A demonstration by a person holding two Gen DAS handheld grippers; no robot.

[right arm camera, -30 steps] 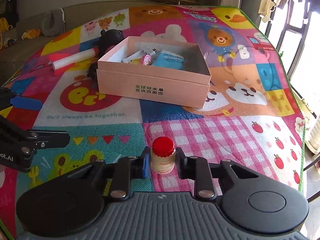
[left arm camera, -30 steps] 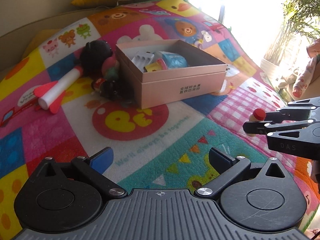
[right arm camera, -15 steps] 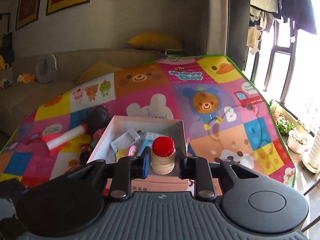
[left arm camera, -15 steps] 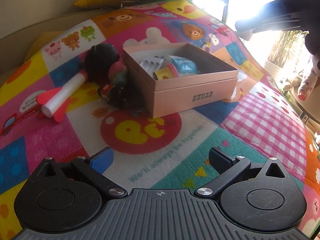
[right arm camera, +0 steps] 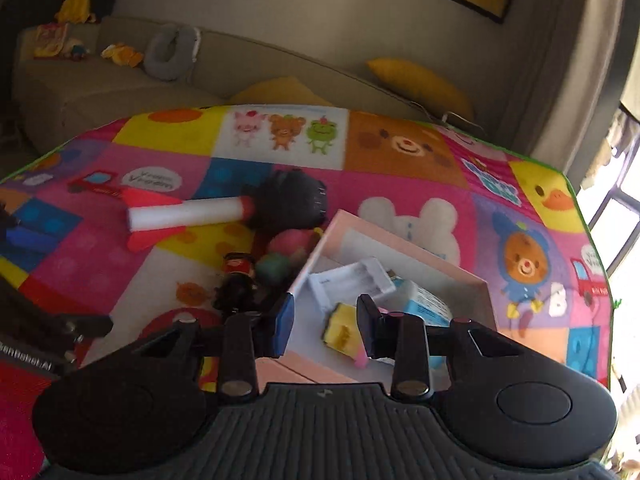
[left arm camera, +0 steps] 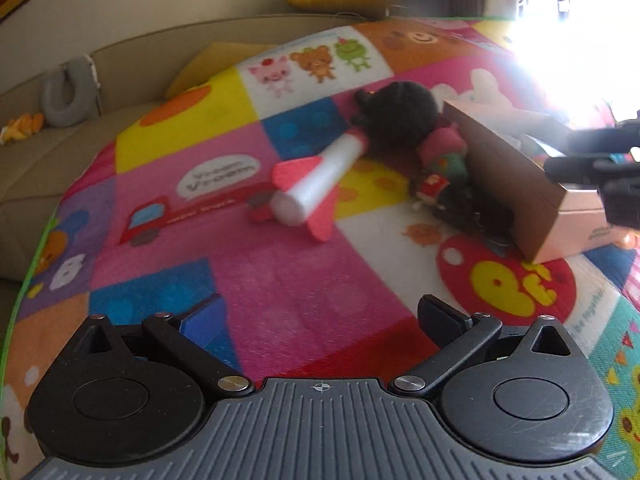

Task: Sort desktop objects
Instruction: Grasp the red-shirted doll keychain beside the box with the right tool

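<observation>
Jaws on your right gripper (right arm camera: pixel 325 322) are opening over the pink box (right arm camera: pixel 476 280), nothing between them, so anything let go lands inside beside the white tray (right arm camera: pixel 356 280) and yellow piece (right arm camera: pixel 340 326). Your left gripper (left arm camera: pixel 320 320) gapes wide and empty, aimed at the foam rocket (left arm camera: pixel 316 184) lying loose on the mat (left arm camera: pixel 260 272) left of the box, probably the next pick.

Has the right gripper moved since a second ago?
Yes. The right gripper went from the mat's checked patch to above the pink box; its jaws are opening, empty.
</observation>
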